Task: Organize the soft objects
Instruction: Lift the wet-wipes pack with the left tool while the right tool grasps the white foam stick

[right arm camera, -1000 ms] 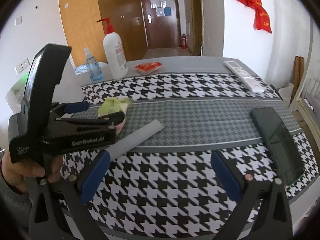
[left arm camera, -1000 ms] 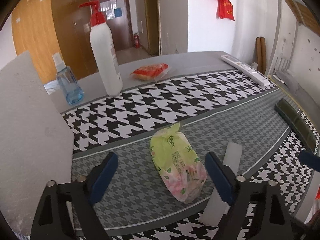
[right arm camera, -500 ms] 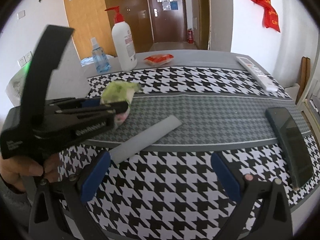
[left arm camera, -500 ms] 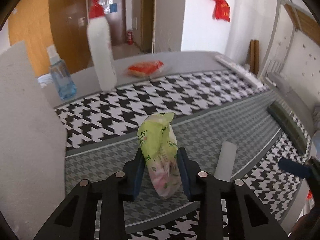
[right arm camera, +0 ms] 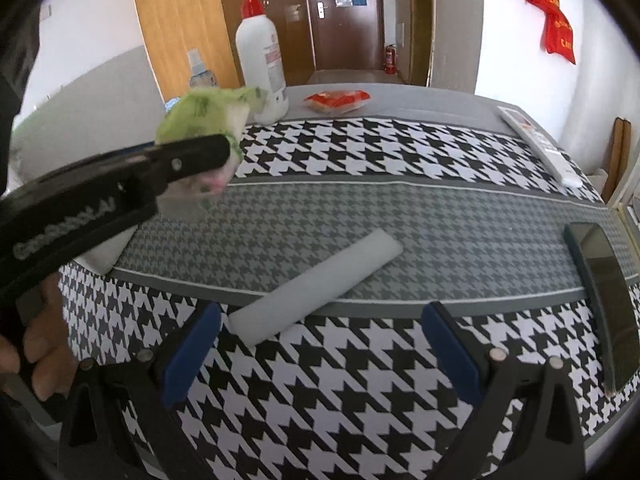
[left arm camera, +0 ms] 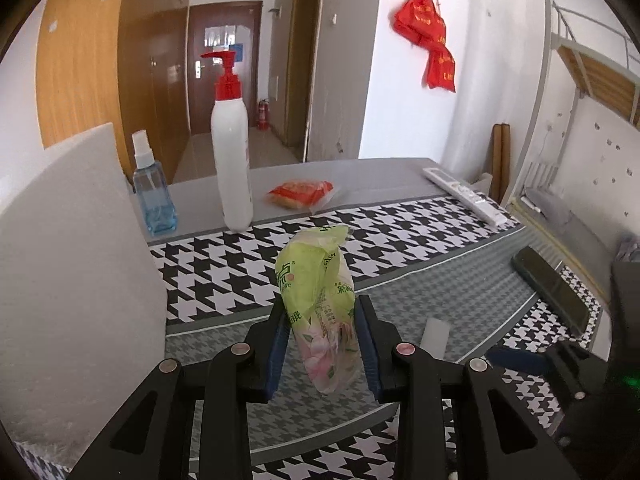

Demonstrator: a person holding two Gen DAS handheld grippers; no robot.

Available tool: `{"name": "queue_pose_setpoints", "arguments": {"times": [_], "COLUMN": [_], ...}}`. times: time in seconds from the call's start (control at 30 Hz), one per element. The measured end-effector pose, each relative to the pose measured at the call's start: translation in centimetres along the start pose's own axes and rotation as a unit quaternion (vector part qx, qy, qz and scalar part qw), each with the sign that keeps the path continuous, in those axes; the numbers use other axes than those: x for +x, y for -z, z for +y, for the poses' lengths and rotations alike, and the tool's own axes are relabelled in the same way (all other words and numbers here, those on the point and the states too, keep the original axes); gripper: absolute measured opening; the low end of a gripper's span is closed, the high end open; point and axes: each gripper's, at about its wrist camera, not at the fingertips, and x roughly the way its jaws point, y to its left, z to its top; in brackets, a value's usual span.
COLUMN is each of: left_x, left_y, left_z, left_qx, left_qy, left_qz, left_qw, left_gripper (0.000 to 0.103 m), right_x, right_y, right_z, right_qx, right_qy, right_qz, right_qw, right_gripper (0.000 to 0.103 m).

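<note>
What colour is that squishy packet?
Light green with pink flowers, clearest in the left wrist view.

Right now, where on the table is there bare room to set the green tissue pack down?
Bare cloth lies between the foam strip and the phone, and on the checked band between the red packet and the remote. The far-left corner is crowded: pump bottle, spray bottle, foam block.

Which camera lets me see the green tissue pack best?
The left wrist view. There the green tissue pack sits sharp and close in the middle, squeezed between the left gripper fingers, with its print and pink flowers showing. The right wrist view shows it only from the side, blurred, partly behind a black finger.
</note>
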Motion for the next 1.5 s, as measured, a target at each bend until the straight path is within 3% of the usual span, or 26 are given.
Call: {"name": "queue_pose_setpoints", "arguments": {"times": [0.07, 0.27, 0.6, 0.8, 0.93, 1.27, 1.5], "left_x": [-0.2, -0.6, -0.8, -0.8, -1.0, -1.3, -2.3], "left_y": [0.0, 0.0, 0.1, 0.1, 0.0, 0.2, 0.4], "left_z": [0.2, 0.8, 0.7, 0.8, 0.9, 0.6, -0.1], "left_qx": [-0.003, -0.014, -0.013, -0.013, -0.016, -0.010, 0.006], "left_qy": [-0.002, -0.004, -0.002, -0.001, 0.001, 0.006, 0.017], "left_qz": [-0.003, -0.007, -0.009, -0.010, -0.012, -0.018, -0.027], "left_qw": [1.0000, 0.9999, 0.9999, 0.9999, 0.9998, 0.9998, 0.9995], "left_gripper": [0.035, 0.035, 0.035, 0.035, 0.035, 0.035, 0.035], "right_x": [0.4, 1.5, 2.1, 2.4, 2.7, 2.9, 2.8], "right_y": [-0.2, -0.9, -2.4, -2.5, -2.8, -4.2, -3.0], "right_z": [0.3, 0.0, -1.6, -1.5, -0.8, -1.6, -3.0], "right_qx": [-0.002, 0.003, 0.006, -0.006, -0.022, 0.001, 0.045], "right_qy": [0.000, 0.001, -0.002, -0.011, -0.016, -0.014, -0.005], "right_qz": [0.004, 0.015, 0.009, -0.002, -0.016, -0.005, 0.008], "right_qw": [1.000, 1.000, 1.000, 1.000, 1.000, 1.000, 0.999], "right_gripper": [0.102, 0.089, 0.062, 0.062, 0.050, 0.048, 0.048]}}
